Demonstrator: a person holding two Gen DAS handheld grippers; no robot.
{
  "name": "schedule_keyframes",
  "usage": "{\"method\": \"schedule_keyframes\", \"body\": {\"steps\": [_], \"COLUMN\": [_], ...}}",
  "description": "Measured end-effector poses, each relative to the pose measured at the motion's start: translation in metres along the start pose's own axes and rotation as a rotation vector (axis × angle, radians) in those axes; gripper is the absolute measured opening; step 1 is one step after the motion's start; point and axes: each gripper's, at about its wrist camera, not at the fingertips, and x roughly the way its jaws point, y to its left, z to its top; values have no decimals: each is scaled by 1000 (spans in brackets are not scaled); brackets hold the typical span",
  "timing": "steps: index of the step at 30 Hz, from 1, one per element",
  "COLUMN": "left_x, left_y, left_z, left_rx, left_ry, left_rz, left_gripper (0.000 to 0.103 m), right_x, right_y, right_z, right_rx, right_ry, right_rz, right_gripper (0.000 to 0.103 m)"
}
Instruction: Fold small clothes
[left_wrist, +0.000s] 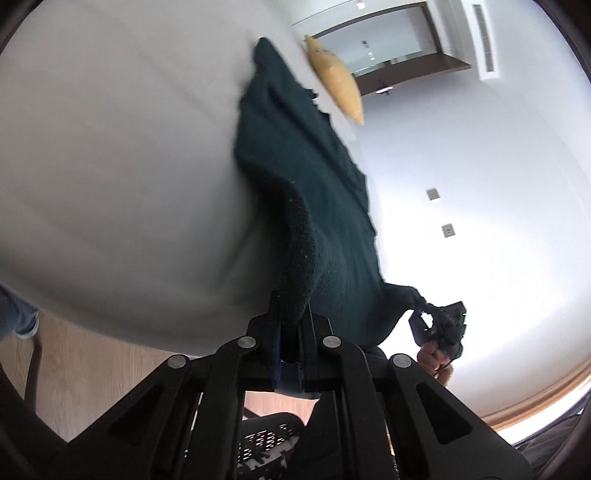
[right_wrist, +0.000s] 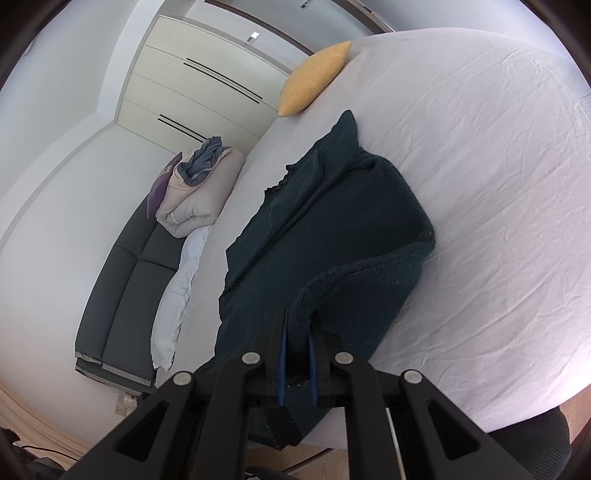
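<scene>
Dark green fleece garment (right_wrist: 332, 236) is pinched at two near corners by the closed left gripper (left_wrist: 291, 314) and closed right gripper (right_wrist: 297, 332); both corners should be carried level across the white bedsheet (right_wrist: 480, 184), edges aligned.

White walls, dark sofa (right_wrist: 125, 280) (bedding piled) — wood floor (left_wrist: 85, 373)

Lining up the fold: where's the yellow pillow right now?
The yellow pillow lies at the far edge of the white bed, beyond the dark green garment; upper centre in both wrist views, clear of the garment.
</scene>
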Motion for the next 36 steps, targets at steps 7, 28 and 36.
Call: {"method": "schedule_keyframes", "body": {"steps": [7,28,36], "left_x": [-26,56,118], "left_y": [-55,-113,-84], "left_z": [37,221,304], "left_rx": [130,179,111], "left_ry": [-73,-170,-154], "left_rz": [-38,-79,13], "left_gripper": [5,5,5], "right_x": [-10,53,126], "right_y": [14,48,31], "right_z": [3,138,206], "right_rx": [-48,-90,-86], "right_ry": [-36,-151,-135], "right_rz": [-25,-27,-126], "right_gripper": [10,10,10]}}
